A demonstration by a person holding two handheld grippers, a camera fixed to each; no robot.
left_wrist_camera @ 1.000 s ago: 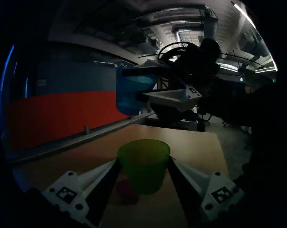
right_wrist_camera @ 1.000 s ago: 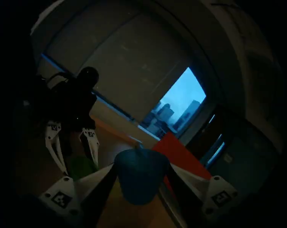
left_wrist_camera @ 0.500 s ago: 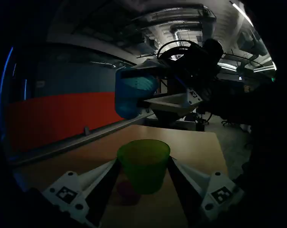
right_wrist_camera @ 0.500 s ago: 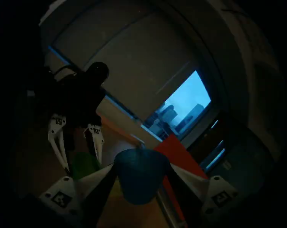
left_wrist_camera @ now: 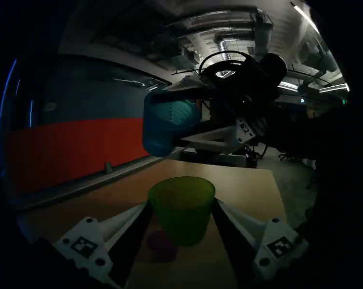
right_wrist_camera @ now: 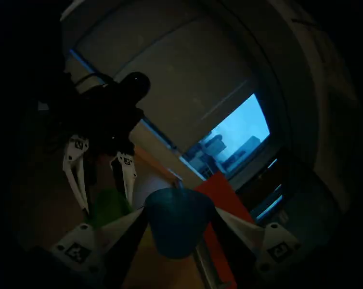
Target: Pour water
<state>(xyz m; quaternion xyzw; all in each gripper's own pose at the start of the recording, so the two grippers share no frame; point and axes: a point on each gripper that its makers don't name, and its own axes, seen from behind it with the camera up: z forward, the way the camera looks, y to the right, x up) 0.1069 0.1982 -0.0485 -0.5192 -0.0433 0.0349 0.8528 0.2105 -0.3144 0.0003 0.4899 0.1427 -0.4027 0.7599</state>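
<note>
Blue cup (left_wrist_camera: 168, 123) above green cup (left_wrist_camera: 182, 209)

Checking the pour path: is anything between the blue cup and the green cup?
Nothing: the left gripper view shows bare air between the blue cup and the green cup below.

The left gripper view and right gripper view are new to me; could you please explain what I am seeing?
A person holds two hand-held two-finger grippers, each carrying a fisheye camera looking along its fingers. The left gripper view shows the left gripper clamping a green cup standing on a wooden table, beside a dim purple spot I cannot identify. The right gripper view shows the right gripper holding a blue cup, tilted in the air, higher than the green one.
</note>
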